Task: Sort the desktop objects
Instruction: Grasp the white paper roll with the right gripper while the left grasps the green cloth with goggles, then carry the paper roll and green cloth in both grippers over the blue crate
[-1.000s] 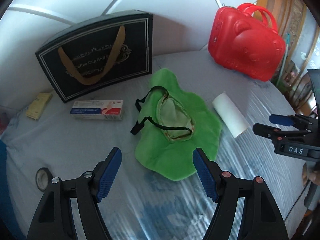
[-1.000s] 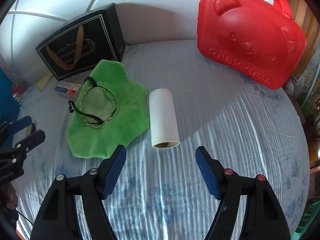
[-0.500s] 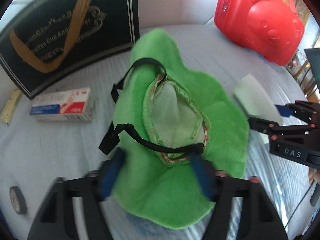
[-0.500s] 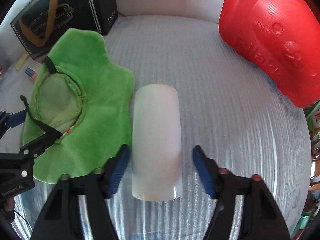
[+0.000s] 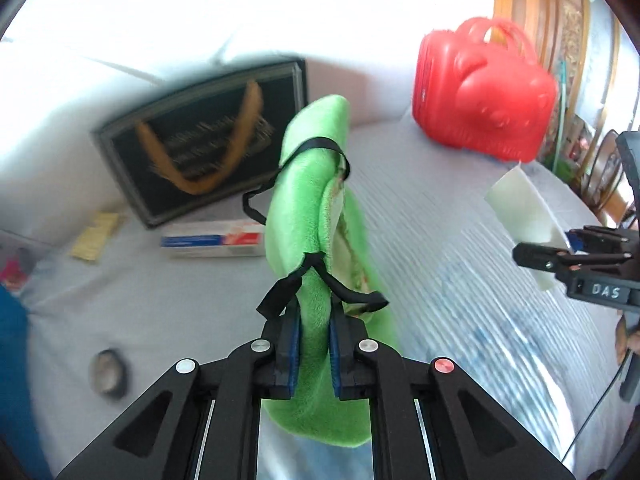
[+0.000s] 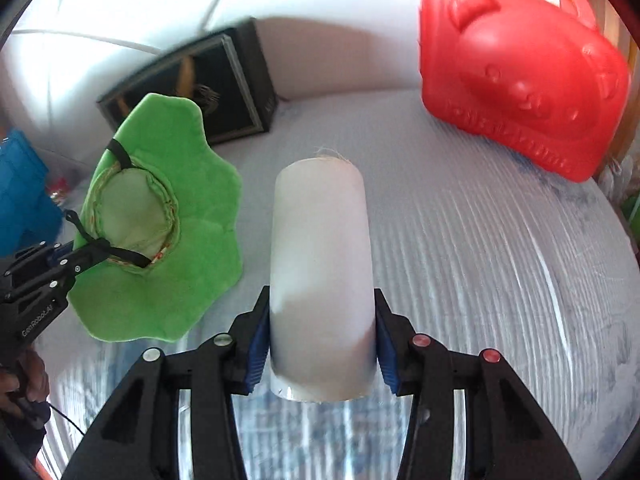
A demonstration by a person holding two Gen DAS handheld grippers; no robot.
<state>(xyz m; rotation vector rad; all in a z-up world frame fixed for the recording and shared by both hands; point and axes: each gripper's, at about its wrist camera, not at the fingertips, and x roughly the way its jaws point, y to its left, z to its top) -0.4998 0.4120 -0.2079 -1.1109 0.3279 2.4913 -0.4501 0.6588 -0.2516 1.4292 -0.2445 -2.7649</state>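
Observation:
A green plush hat with black straps is lifted off the bed cover, its brim folded between the pads of my left gripper, whose jaws are closing on it. In the right wrist view the hat hangs from the left gripper at the left. My right gripper is shut on a white roll, gripped near its close end and raised. The left wrist view shows the roll and the right gripper at the right edge.
A red bear-shaped case stands at the back right. A black gift bag leans against the wall behind. In front of it lie a white box, a yellow packet and a tape roll. A blue object sits far left.
Both grippers reached forward and closed, the left on the hat's brim, the right on the white roll. Both things have since come up off the cover.

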